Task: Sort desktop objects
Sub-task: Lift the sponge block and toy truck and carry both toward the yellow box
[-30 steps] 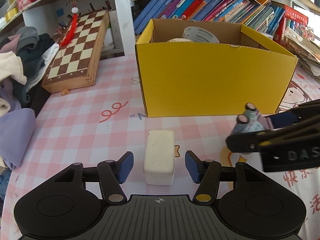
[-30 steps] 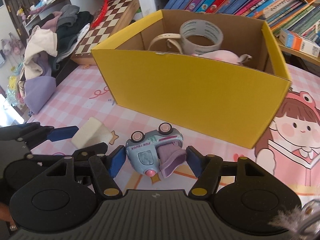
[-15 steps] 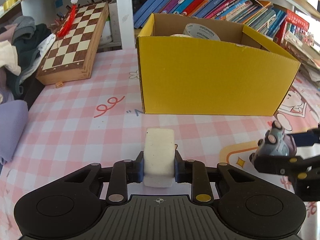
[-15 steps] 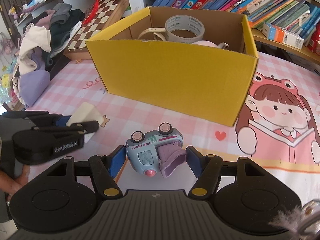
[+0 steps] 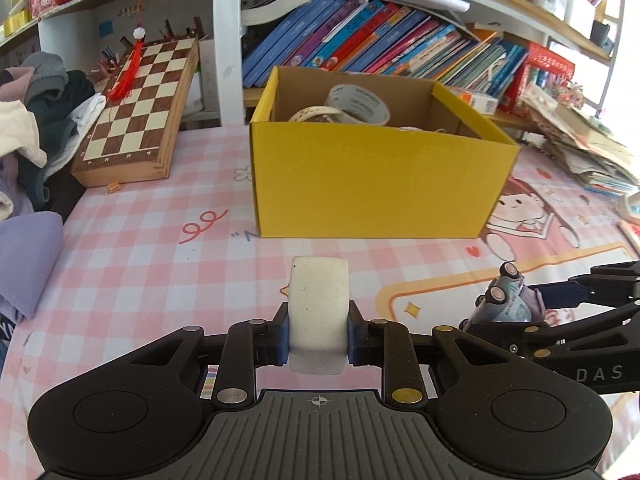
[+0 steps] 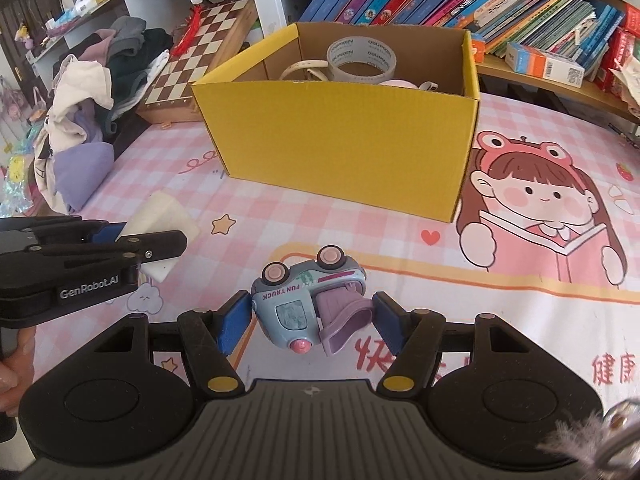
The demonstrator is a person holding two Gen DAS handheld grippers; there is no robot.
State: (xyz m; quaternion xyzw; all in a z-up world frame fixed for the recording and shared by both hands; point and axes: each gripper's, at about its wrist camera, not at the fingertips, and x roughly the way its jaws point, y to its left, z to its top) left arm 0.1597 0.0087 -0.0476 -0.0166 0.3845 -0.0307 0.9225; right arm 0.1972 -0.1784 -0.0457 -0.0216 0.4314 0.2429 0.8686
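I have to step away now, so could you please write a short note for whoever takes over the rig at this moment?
Left claw: shut on the white eraser block, which sits upright between the blue pads.
Right claw: open, straddling the toy truck, which lies on its side on the pink checked mat; the pads do not grip it yet.
Yellow box: straight ahead of both claws, already holding a tape roll and a few other items.
Done: eraser block grasped.
Left: drop the block in the box, close on the truck, and box it too.
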